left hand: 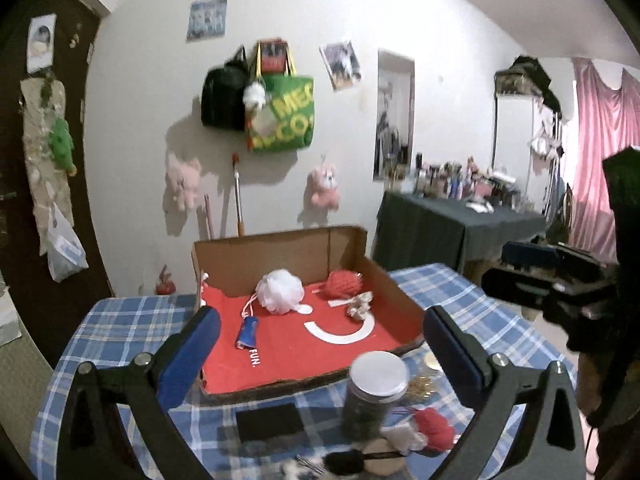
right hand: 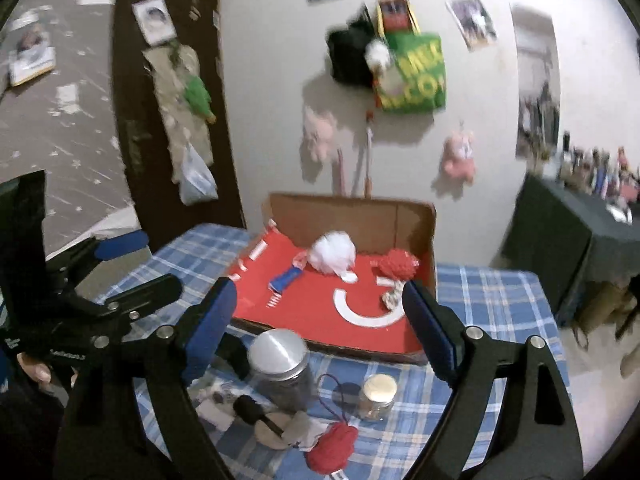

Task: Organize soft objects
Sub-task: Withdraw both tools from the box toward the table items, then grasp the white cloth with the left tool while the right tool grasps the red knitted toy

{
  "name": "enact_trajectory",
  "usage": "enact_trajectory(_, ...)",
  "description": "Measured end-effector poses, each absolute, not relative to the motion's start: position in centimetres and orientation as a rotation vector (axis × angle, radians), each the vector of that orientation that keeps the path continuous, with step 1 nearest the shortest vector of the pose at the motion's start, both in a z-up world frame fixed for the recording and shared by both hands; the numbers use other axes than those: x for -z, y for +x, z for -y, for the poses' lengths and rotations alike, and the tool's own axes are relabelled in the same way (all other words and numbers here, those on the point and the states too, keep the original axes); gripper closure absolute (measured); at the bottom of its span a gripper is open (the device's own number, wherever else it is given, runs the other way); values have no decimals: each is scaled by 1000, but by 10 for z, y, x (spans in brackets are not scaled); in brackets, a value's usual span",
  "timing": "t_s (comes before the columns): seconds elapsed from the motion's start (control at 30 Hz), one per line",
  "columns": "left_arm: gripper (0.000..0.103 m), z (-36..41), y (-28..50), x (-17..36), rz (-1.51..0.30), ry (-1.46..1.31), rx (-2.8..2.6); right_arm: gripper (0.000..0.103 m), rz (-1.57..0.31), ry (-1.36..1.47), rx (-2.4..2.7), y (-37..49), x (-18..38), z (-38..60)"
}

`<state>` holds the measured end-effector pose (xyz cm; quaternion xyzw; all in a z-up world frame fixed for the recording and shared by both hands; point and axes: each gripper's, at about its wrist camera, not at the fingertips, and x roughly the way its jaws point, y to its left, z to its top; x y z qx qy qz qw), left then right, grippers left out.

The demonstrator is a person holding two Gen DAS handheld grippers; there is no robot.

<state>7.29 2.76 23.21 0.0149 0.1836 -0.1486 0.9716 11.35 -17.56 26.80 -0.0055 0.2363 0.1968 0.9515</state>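
A cardboard box (left hand: 280, 246) lined in red stands on the checked table. In it lie a white mesh pouf (left hand: 280, 291), a red pouf (left hand: 344, 283), a small blue-and-white item (left hand: 247, 332) and a beige ribbon bundle (left hand: 360, 305). In front of the box, a red soft ball (right hand: 334, 446) and a black fuzzy piece (right hand: 250, 408) lie on the cloth. My left gripper (left hand: 320, 354) hangs open above the table's near side, nothing between its pads. My right gripper (right hand: 322, 330) is open too, and holds nothing. Each gripper appears at the edge of the other's view.
A dark jar with a silver lid (right hand: 280, 368) and a small glass jar (right hand: 376, 396) stand near the front edge, with a black flat pad (left hand: 270, 422) beside them. Bags and plush toys hang on the wall behind. A dark side table (left hand: 440, 224) with bottles stands at the right.
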Motion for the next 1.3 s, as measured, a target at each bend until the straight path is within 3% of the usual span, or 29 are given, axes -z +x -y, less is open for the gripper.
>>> enact_trajectory(0.1, 0, -23, 44, -228, -315, 34, 288, 12, -395, -17, -393, 75, -265, 175)
enact_trajectory(0.57, 0, -29, -8, -156, -303, -44, 178, 11, -325, 27, -259, 2, -183, 175)
enact_trajectory(1.0, 0, -37, 3, -88, -475, -73, 167, 11, -480, 96, -193, 15, -108, 184)
enact_trajectory(1.3, 0, -39, 16, -67, -562, -81, 161, 11, -551, 100, -189, 28, -87, 185)
